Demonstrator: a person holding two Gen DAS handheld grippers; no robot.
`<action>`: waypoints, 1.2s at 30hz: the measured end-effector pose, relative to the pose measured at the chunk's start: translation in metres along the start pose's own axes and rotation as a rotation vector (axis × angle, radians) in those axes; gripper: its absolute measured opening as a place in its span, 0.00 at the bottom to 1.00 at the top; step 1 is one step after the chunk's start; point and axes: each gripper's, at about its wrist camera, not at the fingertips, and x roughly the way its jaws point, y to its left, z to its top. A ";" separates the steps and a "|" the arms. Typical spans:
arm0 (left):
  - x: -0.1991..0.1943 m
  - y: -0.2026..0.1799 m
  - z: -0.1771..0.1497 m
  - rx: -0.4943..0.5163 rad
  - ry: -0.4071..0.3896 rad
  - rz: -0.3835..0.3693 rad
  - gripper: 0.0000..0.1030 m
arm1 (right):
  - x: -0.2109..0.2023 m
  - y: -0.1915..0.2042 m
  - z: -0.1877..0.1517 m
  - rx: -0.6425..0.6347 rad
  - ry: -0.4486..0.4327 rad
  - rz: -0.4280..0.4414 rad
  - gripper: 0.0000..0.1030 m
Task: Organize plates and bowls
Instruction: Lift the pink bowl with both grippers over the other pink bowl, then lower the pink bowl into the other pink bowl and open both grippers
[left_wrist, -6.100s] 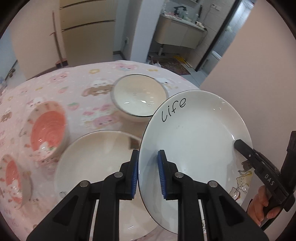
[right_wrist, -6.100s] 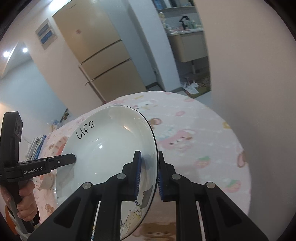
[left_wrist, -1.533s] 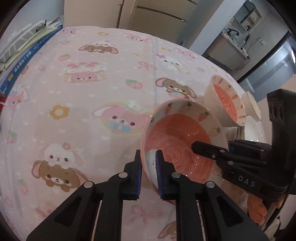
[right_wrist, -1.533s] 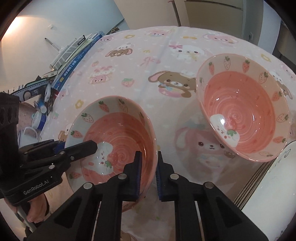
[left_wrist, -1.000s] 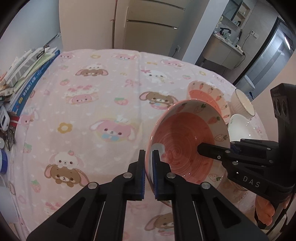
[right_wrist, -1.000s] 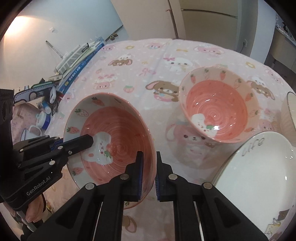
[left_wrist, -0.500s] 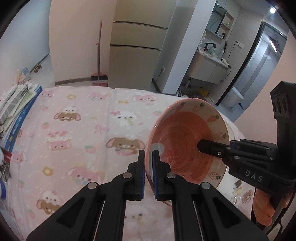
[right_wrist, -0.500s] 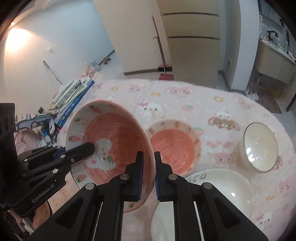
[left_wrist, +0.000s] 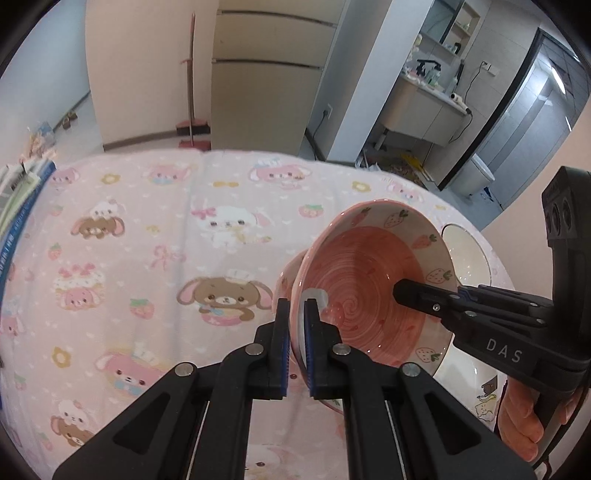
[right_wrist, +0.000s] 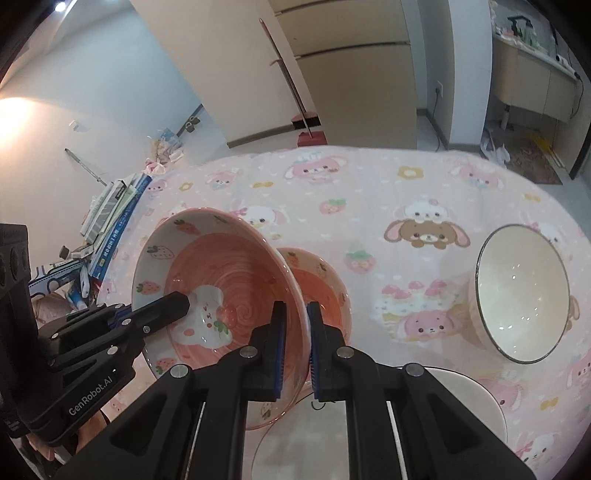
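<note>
Both grippers are clamping one pink strawberry bowl (left_wrist: 369, 284) by opposite rims – the left gripper (left_wrist: 295, 347) is pinching the near-left rim, the right gripper (right_wrist: 293, 350) is pinching the other side, each with one finger inside the wall and one outside. Two-sided hold is likely for control: the bowl is wide and slick, and a single rim pinch would let it swing. The bowl is hanging tilted in the air above the pink cartoon tablecloth (left_wrist: 155, 236), right over a second pink bowl (right_wrist: 321, 291) resting on the table – probably lining up to nest matching bowls together. A white bowl (right_wrist: 521, 295) is sitting well apart to the right, and a white plate (right_wrist: 443, 406) is lying near the table's front edge, partly under the grippers. Whether the held bowl is already touching the lower one is hard to tell – the rim is hiding the gap.
</note>
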 end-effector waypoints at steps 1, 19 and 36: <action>0.004 0.000 -0.001 -0.001 0.008 -0.003 0.05 | 0.003 -0.002 -0.001 0.002 0.007 -0.001 0.12; 0.028 -0.001 -0.001 0.011 0.056 0.055 0.06 | 0.035 -0.014 0.000 0.011 0.069 -0.005 0.12; 0.019 -0.001 -0.003 0.048 0.043 0.114 0.13 | 0.032 -0.022 0.001 0.019 0.065 -0.024 0.12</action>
